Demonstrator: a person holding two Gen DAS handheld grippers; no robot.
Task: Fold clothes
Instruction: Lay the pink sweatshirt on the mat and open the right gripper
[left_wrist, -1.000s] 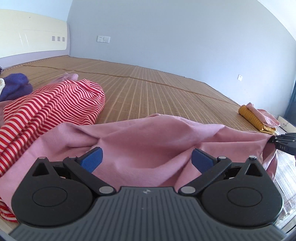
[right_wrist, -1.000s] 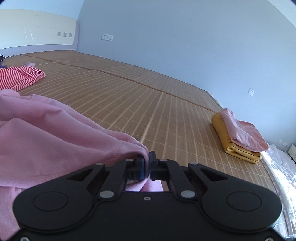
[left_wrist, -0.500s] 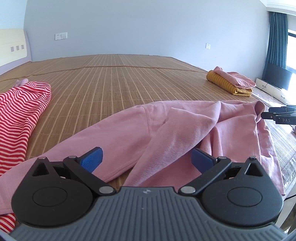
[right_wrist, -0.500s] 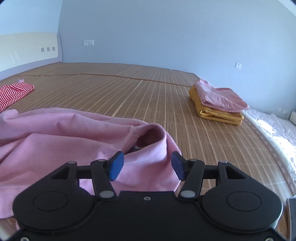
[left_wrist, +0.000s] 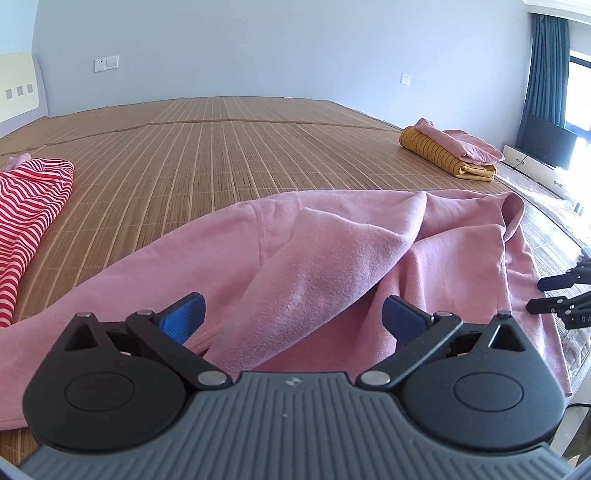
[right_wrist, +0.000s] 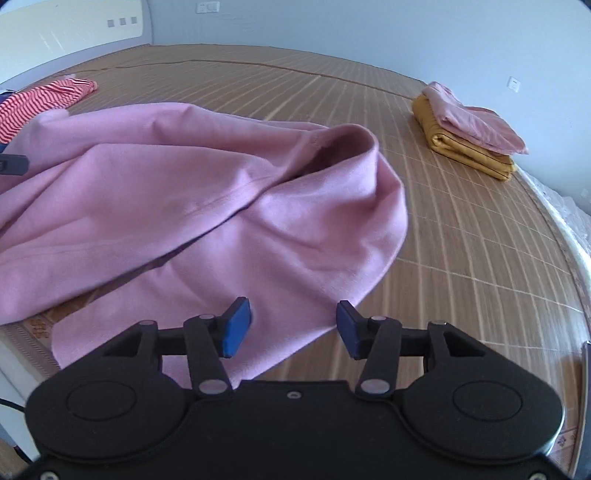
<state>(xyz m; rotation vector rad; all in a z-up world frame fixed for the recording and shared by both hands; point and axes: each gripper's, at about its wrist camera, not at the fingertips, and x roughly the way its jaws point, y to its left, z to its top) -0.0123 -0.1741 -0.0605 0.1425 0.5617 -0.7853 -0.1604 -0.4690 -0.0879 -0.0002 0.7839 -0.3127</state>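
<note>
The pink sweatshirt (left_wrist: 332, 251) lies loose and crumpled on the bamboo mat (left_wrist: 229, 155), near its front edge. The left gripper (left_wrist: 293, 319) hovers just above the cloth with its jaws wide apart and holds nothing. The right gripper (right_wrist: 293, 326) is also open, a little less wide, and nothing is between its blue pads (right_wrist: 236, 326); the hem of the sweatshirt lies under them.

Only the left view shows the dark blue curtain (left_wrist: 543, 74) and the right gripper from the side, at the right edge of the cloth. Only the right view shows the open collar (right_wrist: 332, 147). Both show the red striped garment (left_wrist: 29, 206) at the left and the folded yellow and pink stack (left_wrist: 450, 155) far right.
</note>
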